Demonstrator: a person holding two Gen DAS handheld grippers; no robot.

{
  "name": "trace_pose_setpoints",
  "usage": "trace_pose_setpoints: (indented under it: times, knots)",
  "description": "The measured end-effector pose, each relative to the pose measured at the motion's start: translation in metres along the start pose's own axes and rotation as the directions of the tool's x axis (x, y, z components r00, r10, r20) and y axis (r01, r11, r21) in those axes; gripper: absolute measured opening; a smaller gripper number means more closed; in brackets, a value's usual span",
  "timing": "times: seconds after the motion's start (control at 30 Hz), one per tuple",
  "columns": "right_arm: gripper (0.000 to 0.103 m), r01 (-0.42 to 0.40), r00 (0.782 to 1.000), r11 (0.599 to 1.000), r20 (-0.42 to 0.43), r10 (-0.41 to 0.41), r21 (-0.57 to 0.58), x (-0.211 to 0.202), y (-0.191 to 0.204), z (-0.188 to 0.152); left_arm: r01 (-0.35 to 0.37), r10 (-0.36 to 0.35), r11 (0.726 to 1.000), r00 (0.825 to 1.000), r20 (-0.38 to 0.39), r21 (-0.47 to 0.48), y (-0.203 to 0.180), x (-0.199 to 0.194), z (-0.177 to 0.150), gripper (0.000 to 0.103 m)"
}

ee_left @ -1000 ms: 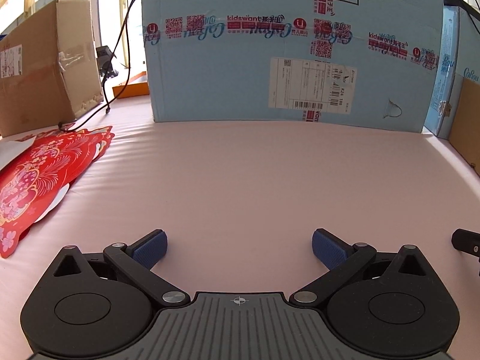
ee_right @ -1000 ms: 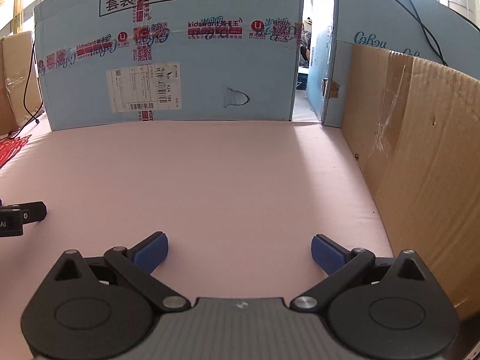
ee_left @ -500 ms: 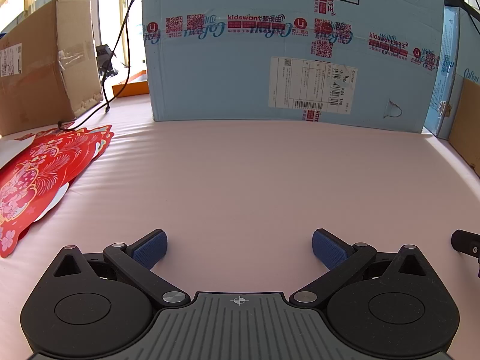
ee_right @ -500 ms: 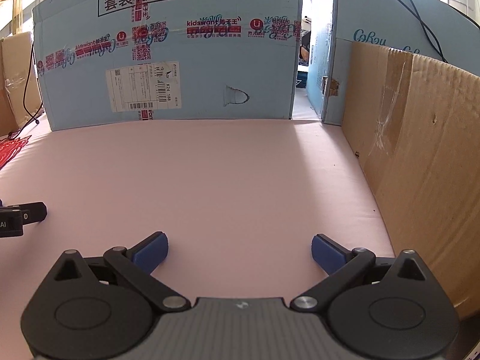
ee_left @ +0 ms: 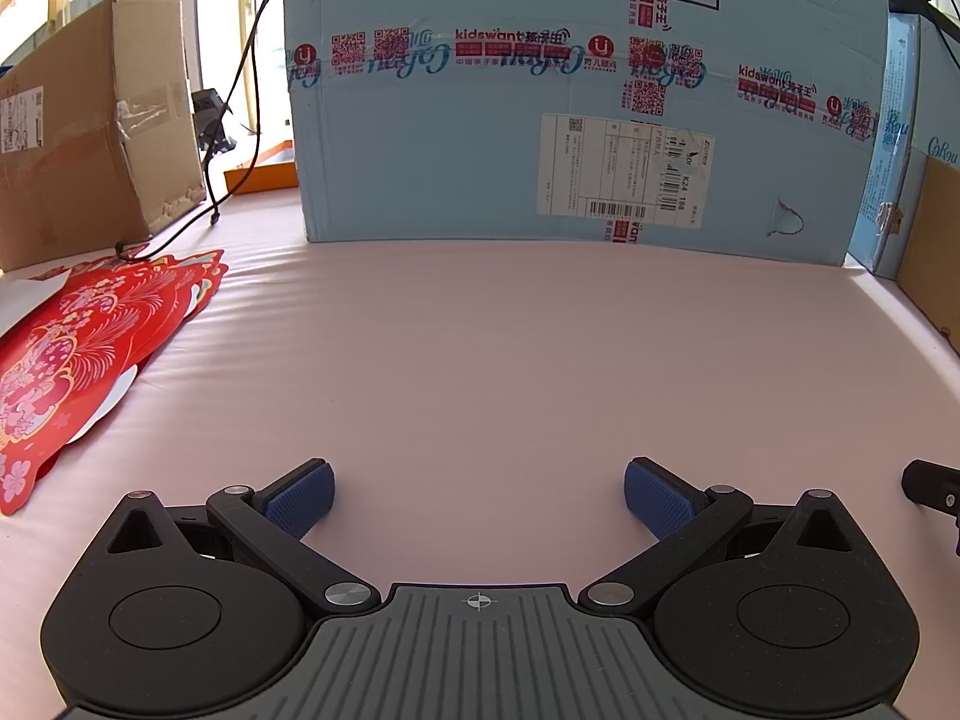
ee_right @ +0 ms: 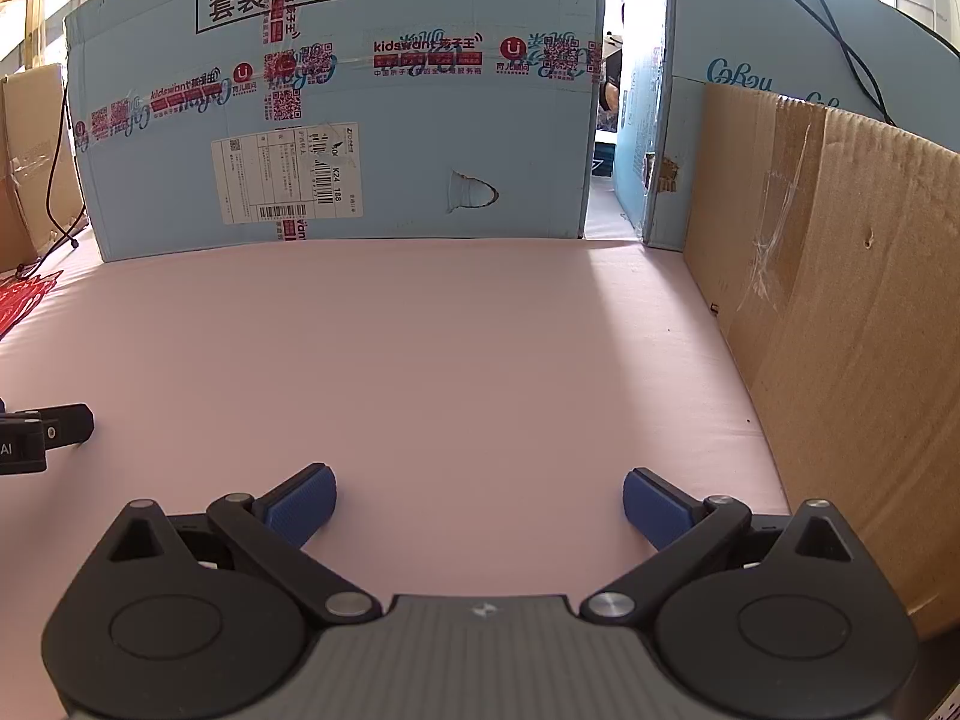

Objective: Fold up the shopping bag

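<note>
A pink sheet covers the surface, lightly wrinkled toward the left. Straight ahead of both pairs of fingers stands a blue box with red tape and a shipping label.

The left gripper has its blue pads spread wide, nothing between them, low over the sheet. The right gripper is spread the same way, also holding nothing.

Only the left view shows the bag in full: red, patterned, lying flat, well to the left of the left fingers and ahead of them. Behind it stand a brown box and a black cable. In the right view just a red corner of it shows at the left edge.

Only the right view shows the cardboard wall close on the right of the right fingers, and a gap between it and the blue box.

Ahead of both pairs of fingers the sheet lies bare up to the blue box.
</note>
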State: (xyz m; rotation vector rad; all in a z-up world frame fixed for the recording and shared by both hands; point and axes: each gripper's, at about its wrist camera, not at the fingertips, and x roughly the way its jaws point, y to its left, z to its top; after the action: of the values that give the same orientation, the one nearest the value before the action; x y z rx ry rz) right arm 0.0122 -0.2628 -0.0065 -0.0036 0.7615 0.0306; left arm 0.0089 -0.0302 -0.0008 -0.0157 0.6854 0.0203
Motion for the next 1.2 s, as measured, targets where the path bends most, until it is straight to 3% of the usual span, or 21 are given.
trace_pose_setpoints:
  times: [1.2]
  knots:
    - [0.103, 0.003, 1.000, 1.000, 0.000, -0.003, 0.002, -0.0012, -0.0013, 0.0000, -0.001, 0.001, 1.000, 1.000, 0.000, 0.000, 0.0006, 0.0001, -0.0004, 0.103]
